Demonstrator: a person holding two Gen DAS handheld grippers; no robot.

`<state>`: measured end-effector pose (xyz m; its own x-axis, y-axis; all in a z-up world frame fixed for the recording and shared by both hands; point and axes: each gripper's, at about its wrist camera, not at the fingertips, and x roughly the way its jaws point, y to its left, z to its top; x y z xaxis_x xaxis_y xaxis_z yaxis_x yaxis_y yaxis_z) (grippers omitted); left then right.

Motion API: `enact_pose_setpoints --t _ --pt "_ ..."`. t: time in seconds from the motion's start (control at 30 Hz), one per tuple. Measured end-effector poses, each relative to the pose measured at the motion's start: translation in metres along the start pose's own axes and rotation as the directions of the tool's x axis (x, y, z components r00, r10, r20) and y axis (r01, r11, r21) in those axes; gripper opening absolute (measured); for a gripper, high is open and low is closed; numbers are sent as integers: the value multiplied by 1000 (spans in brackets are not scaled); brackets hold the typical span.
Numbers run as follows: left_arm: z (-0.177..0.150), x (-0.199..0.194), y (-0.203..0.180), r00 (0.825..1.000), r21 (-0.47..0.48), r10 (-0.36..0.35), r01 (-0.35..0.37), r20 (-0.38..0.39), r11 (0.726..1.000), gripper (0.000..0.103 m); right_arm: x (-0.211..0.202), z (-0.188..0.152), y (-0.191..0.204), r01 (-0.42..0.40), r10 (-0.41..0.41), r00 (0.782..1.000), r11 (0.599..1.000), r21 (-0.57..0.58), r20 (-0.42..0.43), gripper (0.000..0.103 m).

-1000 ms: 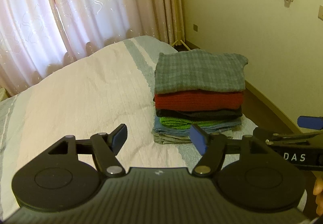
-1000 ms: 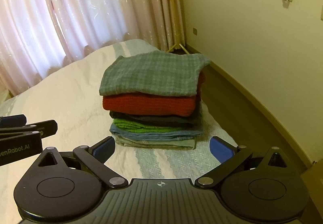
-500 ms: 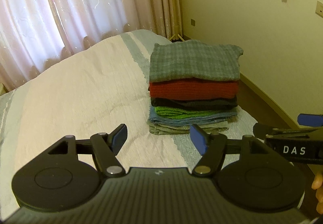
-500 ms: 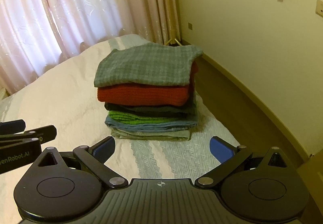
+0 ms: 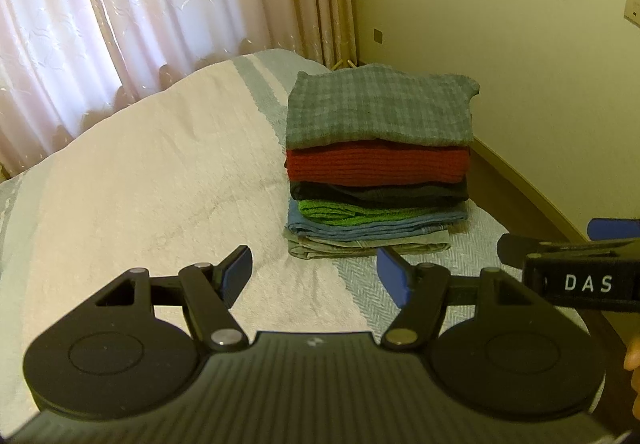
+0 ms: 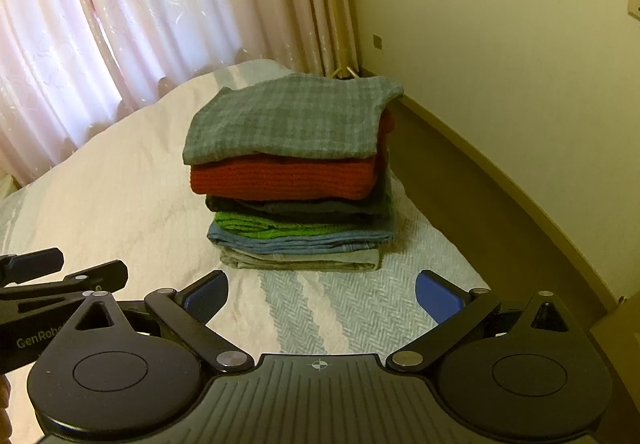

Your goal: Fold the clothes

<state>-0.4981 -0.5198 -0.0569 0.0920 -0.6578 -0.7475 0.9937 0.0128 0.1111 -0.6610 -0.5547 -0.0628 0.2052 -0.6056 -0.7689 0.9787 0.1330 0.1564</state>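
A neat stack of folded clothes (image 5: 378, 180) (image 6: 296, 180) rests on the bed (image 5: 140, 180) near its right edge: a grey checked top (image 5: 380, 112), a red knit (image 6: 280, 180), then dark, green, blue and pale pieces beneath. My left gripper (image 5: 314, 272) hovers open in front of the stack, nothing between its blue pads. My right gripper (image 6: 320, 296) is also open and empty, short of the stack's front. Each gripper shows at the edge of the other's view.
Pink curtains (image 5: 140, 12) hang behind the bed. A cream wall (image 6: 500, 44) with sockets runs along the right, with a strip of brown floor (image 6: 480, 196) between it and the bed edge. The pale bedspread stretches to the left of the stack.
The stack has slid slightly down and left in both views as the cameras tipped a little. Both grippers stay open and empty.
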Motion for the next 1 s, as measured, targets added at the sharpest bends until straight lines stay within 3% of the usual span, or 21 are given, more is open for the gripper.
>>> enact_pose_setpoints --t 1.0 --pt "12 58 9 996 8 -15 16 -84 1000 66 54 7 -4 9 -7 997 1000 23 -78 102"
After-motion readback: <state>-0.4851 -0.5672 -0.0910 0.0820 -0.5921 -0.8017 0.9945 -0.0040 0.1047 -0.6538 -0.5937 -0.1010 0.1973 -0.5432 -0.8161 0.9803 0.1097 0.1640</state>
